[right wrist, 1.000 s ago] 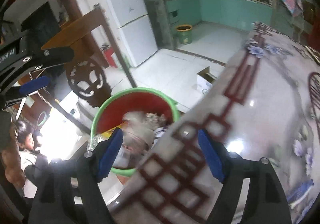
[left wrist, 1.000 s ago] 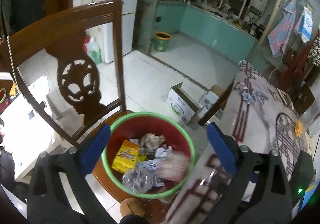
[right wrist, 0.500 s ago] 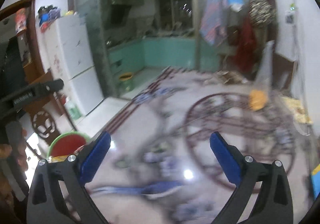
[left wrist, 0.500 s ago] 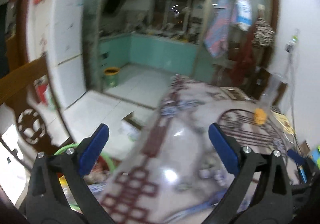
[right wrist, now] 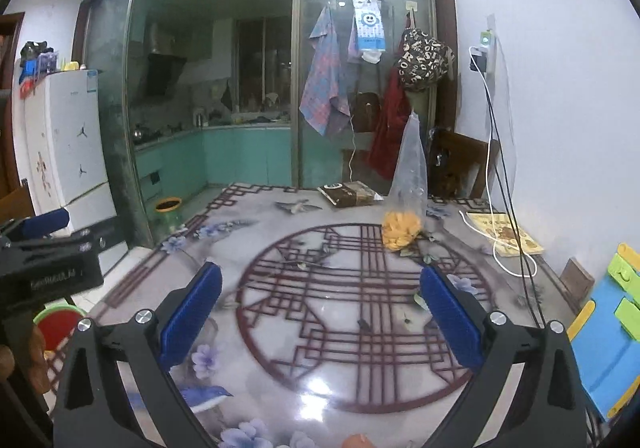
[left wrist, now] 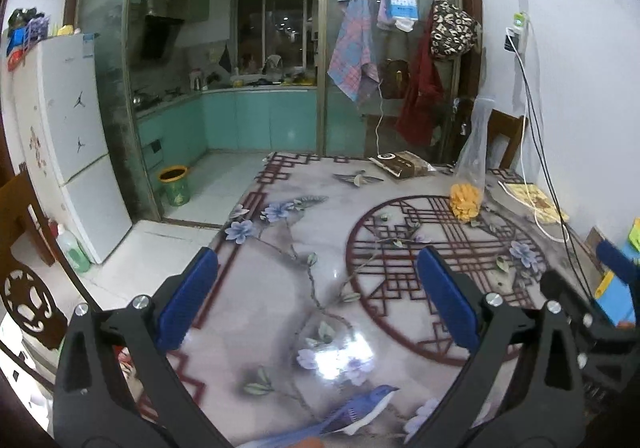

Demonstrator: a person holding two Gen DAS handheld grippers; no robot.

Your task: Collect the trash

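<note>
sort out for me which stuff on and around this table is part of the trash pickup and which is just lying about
Part of the job: clear bag of yellow snacks; dark packet; red bin with green rim; left gripper; right gripper, both open and empty.

Just lying about: white cable; yellow booklet; fridge; hanging plaid cloth.

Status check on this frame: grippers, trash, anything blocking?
Left gripper open, empty. Right gripper open, empty, over the table. Red bin low at left edge. Clear bag of orange pieces and brown packet ahead; path clear.
</note>
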